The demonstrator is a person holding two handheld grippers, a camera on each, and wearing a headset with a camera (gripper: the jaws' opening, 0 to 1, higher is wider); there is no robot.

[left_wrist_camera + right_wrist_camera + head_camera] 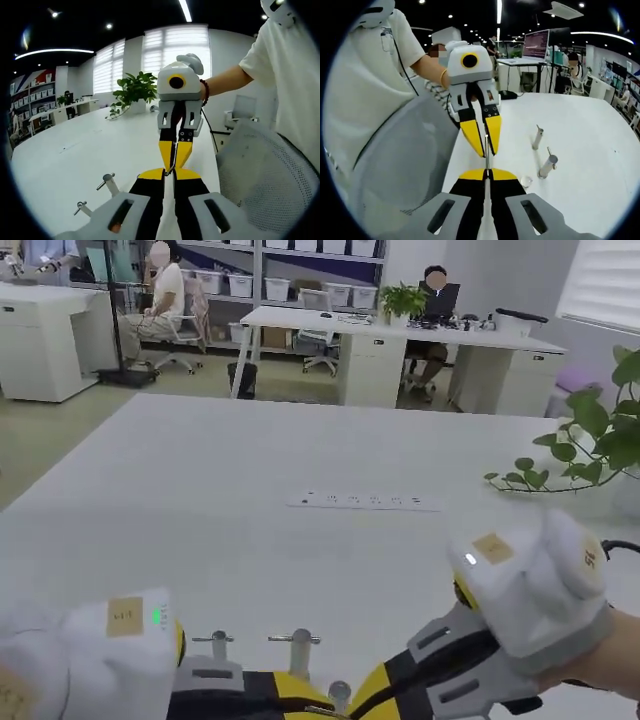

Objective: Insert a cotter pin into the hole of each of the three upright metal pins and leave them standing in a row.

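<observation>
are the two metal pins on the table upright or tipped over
Upright. The left metal pin and right metal pin stand on the table, each with a cotter pin through its top.

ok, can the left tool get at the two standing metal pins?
Probably not yet: the left tool looks shut, tip to tip with the right tool on a thin metal piece. The pins stand beside it over bare table.

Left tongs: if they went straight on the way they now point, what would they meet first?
The right tongs, pointing back at them almost tip to tip, with a thin pin between the two. Depth is unclear, but little gap shows.
</observation>
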